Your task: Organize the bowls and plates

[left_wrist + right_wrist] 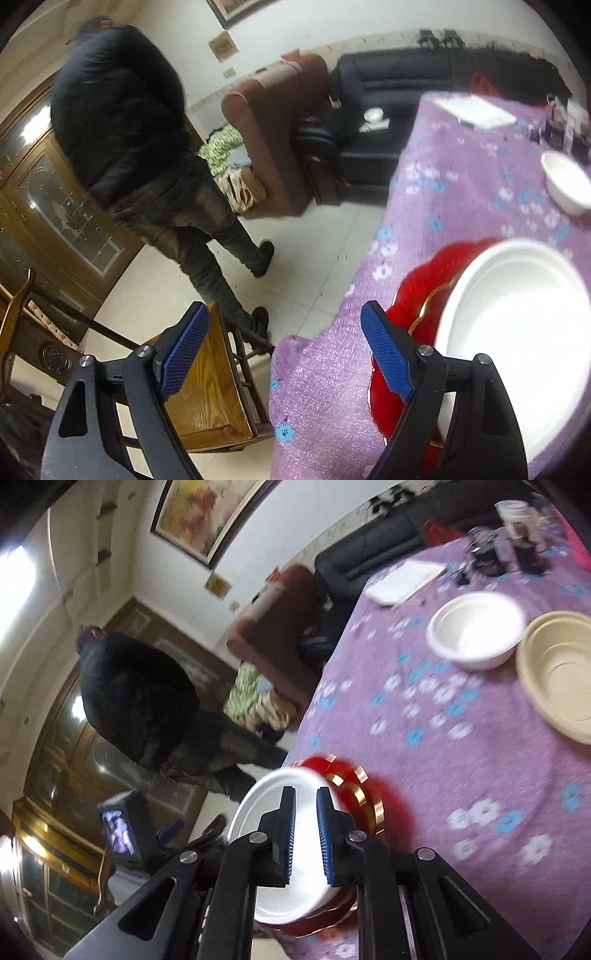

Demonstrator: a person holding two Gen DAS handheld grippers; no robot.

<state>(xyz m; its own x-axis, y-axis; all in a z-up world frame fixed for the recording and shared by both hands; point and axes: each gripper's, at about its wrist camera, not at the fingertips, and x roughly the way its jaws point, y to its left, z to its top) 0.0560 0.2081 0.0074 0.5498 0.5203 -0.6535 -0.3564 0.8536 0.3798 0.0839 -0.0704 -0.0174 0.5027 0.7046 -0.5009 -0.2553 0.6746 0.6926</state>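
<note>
Left wrist view, purple floral tablecloth [461, 192], black sofa [388, 96], white tiled floor [303, 266]

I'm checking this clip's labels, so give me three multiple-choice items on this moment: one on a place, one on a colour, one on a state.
1. Where does the white plate lie?
A. on the red plate
B. inside the tan bowl
C. on the floor

2. What colour is the tablecloth?
A. green
B. purple with flowers
C. plain white

3. How does the left gripper stand?
A. shut on a bowl
B. shut on a plate
C. open, holding nothing

Answers: 1 A, the red scalloped rim shows under the white plate. 2 B, purple cloth with blue and white flowers. 3 C, wide gap between its pads, nothing between.
</note>
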